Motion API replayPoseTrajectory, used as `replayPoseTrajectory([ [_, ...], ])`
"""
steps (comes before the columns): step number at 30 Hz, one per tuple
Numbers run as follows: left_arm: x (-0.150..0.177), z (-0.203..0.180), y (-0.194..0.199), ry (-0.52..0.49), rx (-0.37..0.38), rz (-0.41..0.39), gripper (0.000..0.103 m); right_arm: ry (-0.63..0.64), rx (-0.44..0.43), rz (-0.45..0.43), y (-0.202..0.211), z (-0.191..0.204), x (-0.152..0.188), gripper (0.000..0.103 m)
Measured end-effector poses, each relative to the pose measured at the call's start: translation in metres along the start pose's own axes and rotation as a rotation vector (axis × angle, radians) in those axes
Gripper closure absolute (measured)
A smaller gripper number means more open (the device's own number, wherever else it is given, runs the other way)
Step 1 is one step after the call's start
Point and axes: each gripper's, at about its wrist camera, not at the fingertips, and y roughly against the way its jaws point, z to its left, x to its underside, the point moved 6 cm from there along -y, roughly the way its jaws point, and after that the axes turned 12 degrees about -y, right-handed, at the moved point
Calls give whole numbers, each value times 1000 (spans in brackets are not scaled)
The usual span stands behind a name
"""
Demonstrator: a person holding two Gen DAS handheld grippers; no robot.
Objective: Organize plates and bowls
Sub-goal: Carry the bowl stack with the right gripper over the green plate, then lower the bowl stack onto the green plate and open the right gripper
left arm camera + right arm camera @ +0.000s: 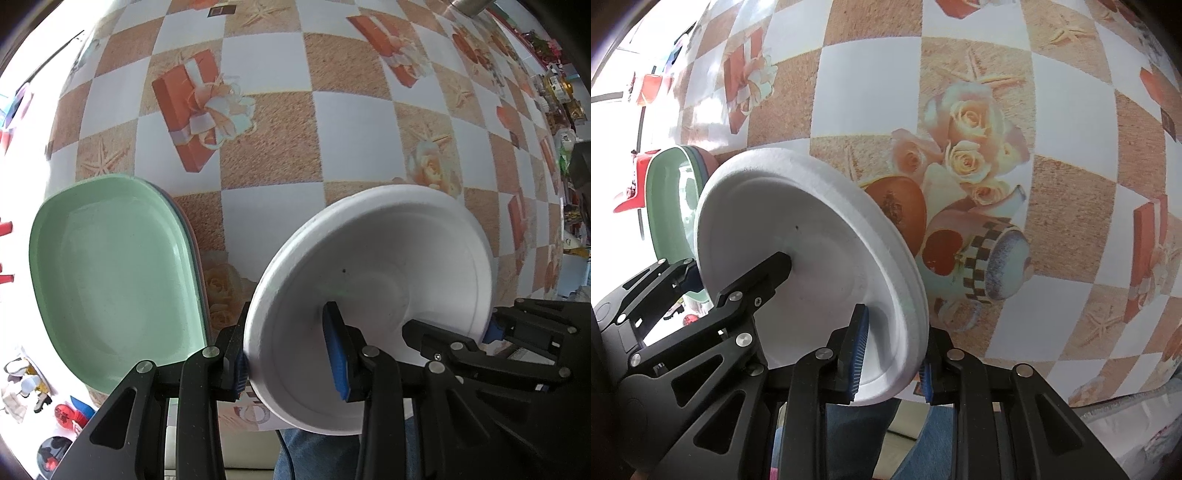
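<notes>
A white foam bowl (373, 258) hangs tilted above the checkered table near its front edge, held from both sides. My left gripper (288, 363) is shut on the bowl's left rim, one blue pad inside and one outside. On the opposite rim my right gripper (894, 369) is shut as well, its pads pinching the bowl (812, 258) wall. Each gripper shows in the other's view: the right gripper (450, 328) and the left gripper (735, 267). A stack of plates topped by a mint green plate (110, 277) lies to the left on the table; the same green plate (665, 206) shows behind the bowl.
The tablecloth (266, 122) has orange and white squares with printed gift boxes and roses. A person's jeans (314, 458) show below the table's front edge. Small objects lie on the floor at lower left (37, 398). Cluttered shelves (554, 92) stand far right.
</notes>
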Motion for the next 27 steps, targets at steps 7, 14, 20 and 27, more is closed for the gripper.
replayPoseTrajectory([
  [7, -6, -7, 25, 64, 171, -102, 64, 13, 3, -21, 21, 4, -5, 76],
  [14, 2, 19, 53, 132, 155, -162, 64, 76, 5, -64, 48, 29, -14, 76],
  [20, 19, 53, 69, 239, 146, -201, 64, 168, 19, -92, 62, 66, -18, 76],
  [27, 41, 98, 65, 389, 130, -211, 65, 289, 30, -92, 54, 122, -15, 76],
])
